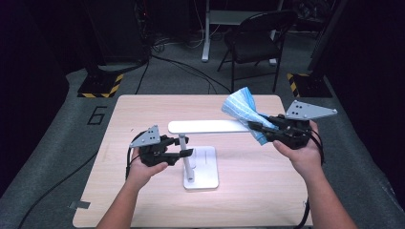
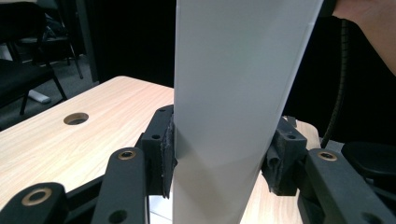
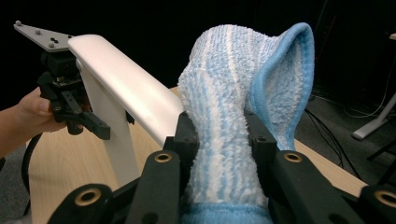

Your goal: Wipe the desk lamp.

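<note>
A white desk lamp stands on the table, its flat base near the middle and its long head held level above. My left gripper is shut on the lamp's upright post, with a pad pressed to each side. Off to the right, my right gripper is shut on a blue and white striped towel and holds it against the right end of the lamp head. The towel bunches up between the jaws and flares above them.
The light wood table has a round cable hole. Behind it stand a black folding chair, a white desk leg and two posts with yellow-black striped bases. Cables run over the grey floor.
</note>
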`<state>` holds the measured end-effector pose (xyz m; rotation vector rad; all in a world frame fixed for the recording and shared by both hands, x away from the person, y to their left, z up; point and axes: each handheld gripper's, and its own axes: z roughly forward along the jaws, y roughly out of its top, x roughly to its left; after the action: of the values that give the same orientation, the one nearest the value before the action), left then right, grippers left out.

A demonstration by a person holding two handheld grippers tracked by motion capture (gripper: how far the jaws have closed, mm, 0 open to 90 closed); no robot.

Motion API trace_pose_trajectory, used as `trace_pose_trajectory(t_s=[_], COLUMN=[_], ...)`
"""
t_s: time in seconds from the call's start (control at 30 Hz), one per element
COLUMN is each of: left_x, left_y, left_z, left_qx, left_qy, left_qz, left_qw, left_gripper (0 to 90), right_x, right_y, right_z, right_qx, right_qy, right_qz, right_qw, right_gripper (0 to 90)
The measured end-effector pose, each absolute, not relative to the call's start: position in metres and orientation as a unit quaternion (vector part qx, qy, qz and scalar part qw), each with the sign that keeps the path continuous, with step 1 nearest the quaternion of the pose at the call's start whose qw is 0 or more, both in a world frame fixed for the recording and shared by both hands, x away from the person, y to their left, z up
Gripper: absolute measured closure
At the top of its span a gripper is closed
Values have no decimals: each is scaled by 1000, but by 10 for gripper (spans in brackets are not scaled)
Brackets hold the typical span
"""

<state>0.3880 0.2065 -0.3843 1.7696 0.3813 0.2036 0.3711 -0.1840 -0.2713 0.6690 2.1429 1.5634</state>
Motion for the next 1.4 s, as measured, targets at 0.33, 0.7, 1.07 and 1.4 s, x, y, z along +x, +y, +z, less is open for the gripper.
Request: trace_pose_trajectory(t_s=[0.33, 0.7, 1.07, 1.4], left_x=[388, 388, 386, 387], left_y=[212, 213, 199, 192], left_z=[-385, -395, -396, -399], left_qx=[772, 782, 777, 772], left_qy=[153, 158, 163, 168], left_qz=[98, 89, 98, 88], left_qw=[609, 596, 600, 606], left_gripper=[516, 521, 525, 519], right_x=[372, 372, 372, 375], right_y=[-175, -179, -169, -155], right_z=[-268, -267, -266, -263], right_qx=[240, 239, 235, 227], right_qy=[771, 768, 774, 777], right_qz=[555, 557, 553, 555], right_qw=[199, 204, 201, 189], right_gripper=[715, 711, 713, 713])
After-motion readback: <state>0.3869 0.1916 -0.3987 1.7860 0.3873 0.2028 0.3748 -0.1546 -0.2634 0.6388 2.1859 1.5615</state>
